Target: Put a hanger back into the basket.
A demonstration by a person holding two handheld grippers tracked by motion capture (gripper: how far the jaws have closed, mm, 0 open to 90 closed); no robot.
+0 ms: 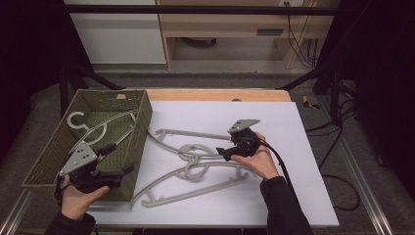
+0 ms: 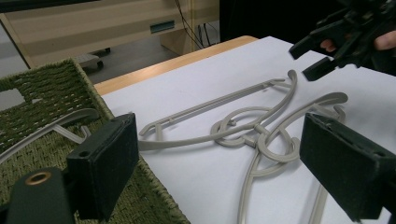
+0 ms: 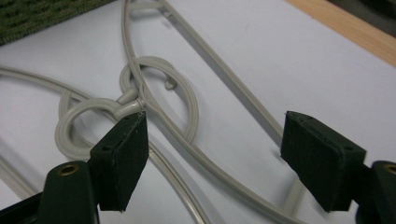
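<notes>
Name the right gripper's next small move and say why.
Probably lower the right gripper and close on the nearer hanger: its jaws stand open above the two tangled hangers on the white board, while one hanger already lies in the basket.

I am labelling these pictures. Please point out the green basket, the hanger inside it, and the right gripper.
green basket (image 1: pixel 49 152): high view, on its left woven wall.
hanger inside it (image 1: pixel 76 120): high view, on its hook.
right gripper (image 1: pixel 221 152): high view, midway between its fingertips.
</notes>
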